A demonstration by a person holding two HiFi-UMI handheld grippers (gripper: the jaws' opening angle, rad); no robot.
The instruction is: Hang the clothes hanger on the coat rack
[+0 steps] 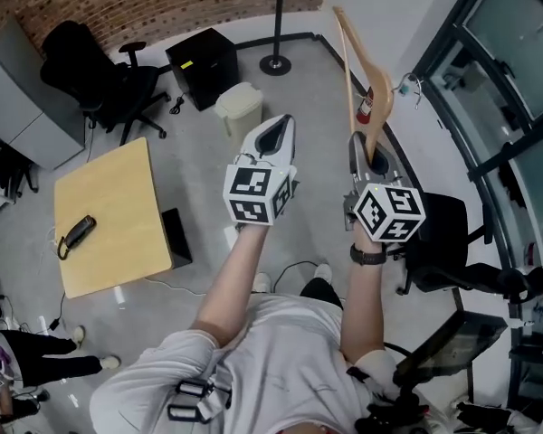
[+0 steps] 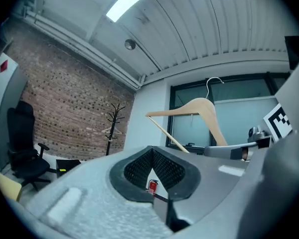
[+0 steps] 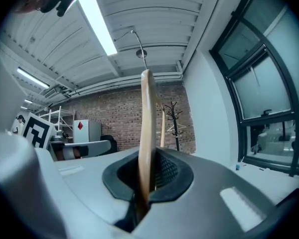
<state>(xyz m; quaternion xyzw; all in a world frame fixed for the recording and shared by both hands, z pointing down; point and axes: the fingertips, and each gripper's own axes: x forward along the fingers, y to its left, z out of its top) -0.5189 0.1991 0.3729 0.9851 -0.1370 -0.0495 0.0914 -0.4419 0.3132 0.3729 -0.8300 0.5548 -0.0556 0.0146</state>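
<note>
My right gripper (image 1: 372,157) is shut on the lower end of a pale wooden clothes hanger (image 1: 366,70), which rises up and away from the jaws. In the right gripper view the hanger (image 3: 146,133) stands edge-on between the pads, its wire hook (image 3: 138,43) at the top. The black coat rack (image 3: 175,119) stands far ahead by the brick wall; in the head view its pole and round base (image 1: 275,63) are at the top. My left gripper (image 1: 275,137) is held level beside the right one, shut and holding nothing. The left gripper view shows the hanger (image 2: 204,111) and the rack (image 2: 112,128).
A wooden table (image 1: 109,215) with a black handset (image 1: 75,233) is at the left. A black office chair (image 1: 90,80), a black cabinet (image 1: 204,61) and a white bin (image 1: 240,107) stand before the rack. Another chair (image 1: 443,233) and a glass wall (image 1: 516,80) are at the right.
</note>
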